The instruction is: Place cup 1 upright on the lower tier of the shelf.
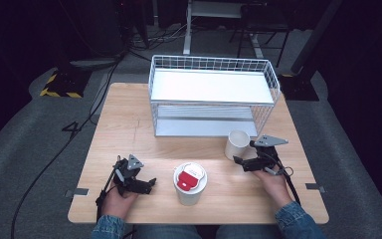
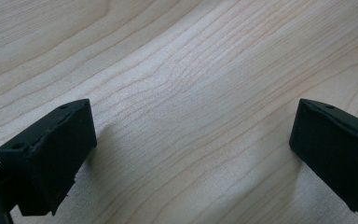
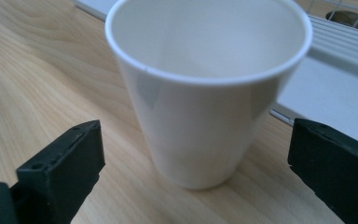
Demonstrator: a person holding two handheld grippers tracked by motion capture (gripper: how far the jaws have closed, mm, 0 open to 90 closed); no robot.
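Observation:
An empty white paper cup (image 1: 237,144) stands upright on the wooden table (image 1: 129,129), just in front of the wire rack. My right gripper (image 1: 244,154) is open right beside it; in the right gripper view the cup (image 3: 205,93) stands just ahead of the gap between the two black jaws, and my right gripper (image 3: 196,163) holds nothing. A second white cup (image 1: 190,183) with a white lid and a red mark on top stands at the table's front middle. My left gripper (image 1: 148,185) rests low at the front left, open over bare wood (image 2: 191,116).
A white wire rack (image 1: 214,94) with two shelves takes up the back middle of the table. Cables trail over the grey floor at the left. Bare wood lies between the two cups and along the left side of the table.

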